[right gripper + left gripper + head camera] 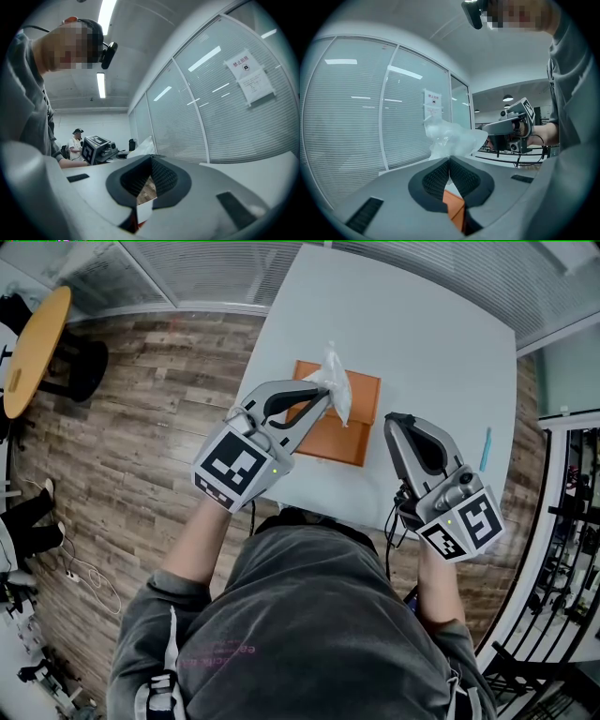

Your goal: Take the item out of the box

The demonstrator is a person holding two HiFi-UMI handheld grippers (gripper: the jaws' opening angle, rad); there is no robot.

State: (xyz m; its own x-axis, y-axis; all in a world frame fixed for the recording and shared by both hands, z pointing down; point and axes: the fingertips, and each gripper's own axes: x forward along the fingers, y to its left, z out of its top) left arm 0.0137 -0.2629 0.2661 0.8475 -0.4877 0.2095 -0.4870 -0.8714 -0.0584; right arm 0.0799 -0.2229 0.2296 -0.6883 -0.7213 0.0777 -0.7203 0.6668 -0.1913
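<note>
An orange box (337,435) lies flat on the white table (422,343). My left gripper (326,396) hangs over the box, shut on a clear crumpled plastic bag (336,381) that rises from its tips. In the left gripper view the bag (451,138) bulges just beyond the shut left gripper (449,162), with the orange box (453,204) below. My right gripper (393,421) is beside the box's right edge, shut with nothing in it. In the right gripper view the right gripper (151,159) has its pads together, and the left gripper (96,150) and the bag (143,146) show beyond it.
A thin blue stick-like object (486,448) lies near the table's right edge. A round wooden table (33,348) stands at far left on the plank floor. Glass walls with blinds run behind the table. A person (75,141) stands far off.
</note>
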